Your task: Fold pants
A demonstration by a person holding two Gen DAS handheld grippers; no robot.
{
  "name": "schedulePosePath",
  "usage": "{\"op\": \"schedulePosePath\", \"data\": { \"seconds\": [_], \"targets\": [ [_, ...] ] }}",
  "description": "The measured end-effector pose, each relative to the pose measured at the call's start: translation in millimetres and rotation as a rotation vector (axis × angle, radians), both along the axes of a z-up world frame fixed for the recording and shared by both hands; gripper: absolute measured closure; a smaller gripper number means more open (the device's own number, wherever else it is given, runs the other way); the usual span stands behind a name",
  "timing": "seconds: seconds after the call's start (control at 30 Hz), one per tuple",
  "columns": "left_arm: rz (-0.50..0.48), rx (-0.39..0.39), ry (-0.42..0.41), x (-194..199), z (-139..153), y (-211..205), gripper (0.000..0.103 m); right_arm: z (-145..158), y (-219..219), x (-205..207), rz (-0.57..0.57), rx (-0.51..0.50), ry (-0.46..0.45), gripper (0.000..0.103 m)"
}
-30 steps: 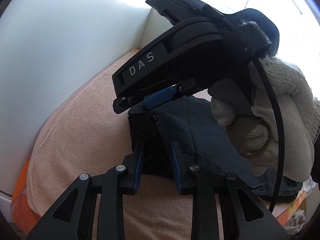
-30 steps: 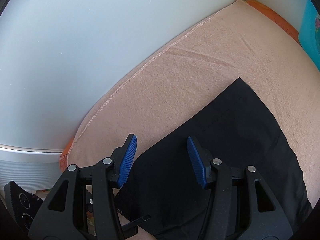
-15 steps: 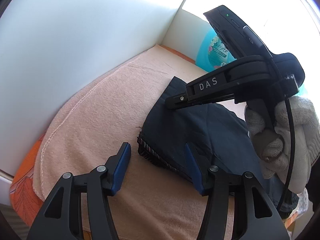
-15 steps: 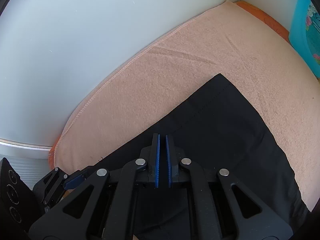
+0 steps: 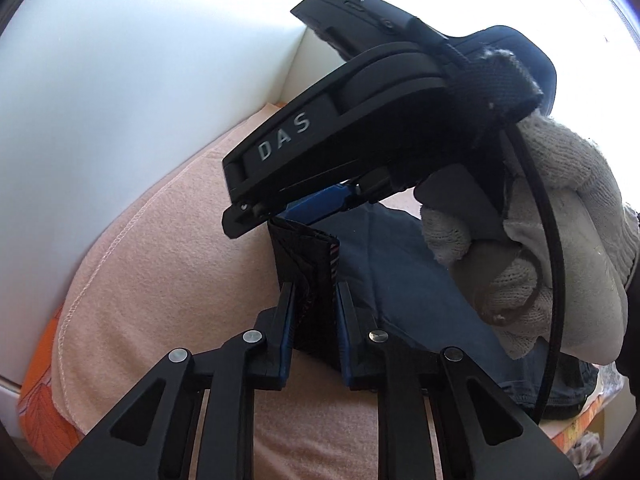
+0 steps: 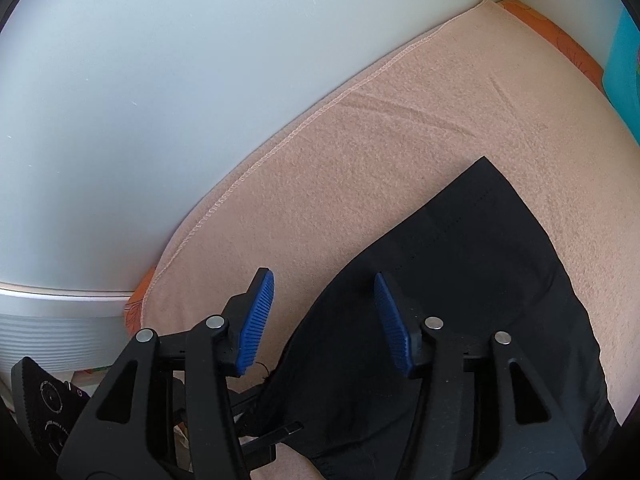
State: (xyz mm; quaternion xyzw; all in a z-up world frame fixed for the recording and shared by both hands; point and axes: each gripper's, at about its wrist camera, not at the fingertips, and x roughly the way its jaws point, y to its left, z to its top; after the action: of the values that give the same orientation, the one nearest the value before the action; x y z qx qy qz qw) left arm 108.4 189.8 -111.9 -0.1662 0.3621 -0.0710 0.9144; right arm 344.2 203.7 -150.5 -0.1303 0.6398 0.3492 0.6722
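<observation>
Dark pants (image 6: 472,288) lie folded on a peach blanket (image 6: 400,128). In the left wrist view my left gripper (image 5: 314,292) is shut on a bunched corner of the pants (image 5: 308,264) and holds it up off the blanket. My right gripper (image 6: 324,312) is open, its blue pads astride the near edge of the pants. In the left wrist view the right gripper (image 5: 320,204), held by a white-gloved hand (image 5: 540,248), hovers just above that lifted corner.
A white wall (image 6: 160,80) runs along the blanket's far side. An orange sheet (image 5: 38,376) shows under the blanket's edge. A turquoise object (image 6: 622,60) stands in the far right corner. A white radiator-like panel (image 6: 52,332) is at the left.
My left gripper was open half a second ago and has shut on the pants corner and raised it. My right gripper was shut then and has opened, close above the left one.
</observation>
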Motion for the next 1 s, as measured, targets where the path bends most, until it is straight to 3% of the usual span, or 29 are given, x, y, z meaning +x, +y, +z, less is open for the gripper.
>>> {"op": "schedulePosePath", "data": {
  "seconds": [0.07,0.13,0.23,0.33,0.4,0.47,0.5,0.53,0.8,0.9,1.0],
  "targets": [
    [-0.008,0.018,-0.002,1,0,-2,0.086,-2,1,-5,0.018,-0.025,-0.053,0.057],
    [-0.006,0.043,-0.005,7,-1,-9,0.086,-3,-2,-5,0.01,-0.039,-0.086,0.082],
    [0.025,0.053,0.003,6,-2,-9,0.083,-7,-16,3,-0.034,0.01,-0.029,0.094],
    [0.032,0.058,0.037,9,-7,-13,0.06,-5,-22,4,-0.051,0.037,-0.028,0.097],
    [0.018,0.061,0.059,13,-12,-13,0.06,-4,-25,2,-0.06,0.055,-0.035,0.098],
    [-0.001,0.036,0.048,16,-13,-11,0.064,-1,-32,0,-0.082,0.087,-0.033,0.098],
    [-0.003,0.017,0.034,17,-11,-9,0.08,2,-36,1,-0.096,0.107,-0.031,0.098],
    [-0.003,0.002,0.027,17,-10,-6,0.087,6,-40,2,-0.111,0.131,-0.03,0.098],
    [0.04,-0.104,-0.144,-6,25,33,0.094,57,-65,-4,-0.193,0.383,-0.044,0.099],
    [0.051,-0.08,-0.198,-15,39,36,0.094,69,-65,-11,-0.196,0.454,-0.05,0.099],
    [0.036,-0.058,-0.175,-29,36,26,0.094,64,-70,-11,-0.211,0.45,-0.035,0.099]
  ]
}}
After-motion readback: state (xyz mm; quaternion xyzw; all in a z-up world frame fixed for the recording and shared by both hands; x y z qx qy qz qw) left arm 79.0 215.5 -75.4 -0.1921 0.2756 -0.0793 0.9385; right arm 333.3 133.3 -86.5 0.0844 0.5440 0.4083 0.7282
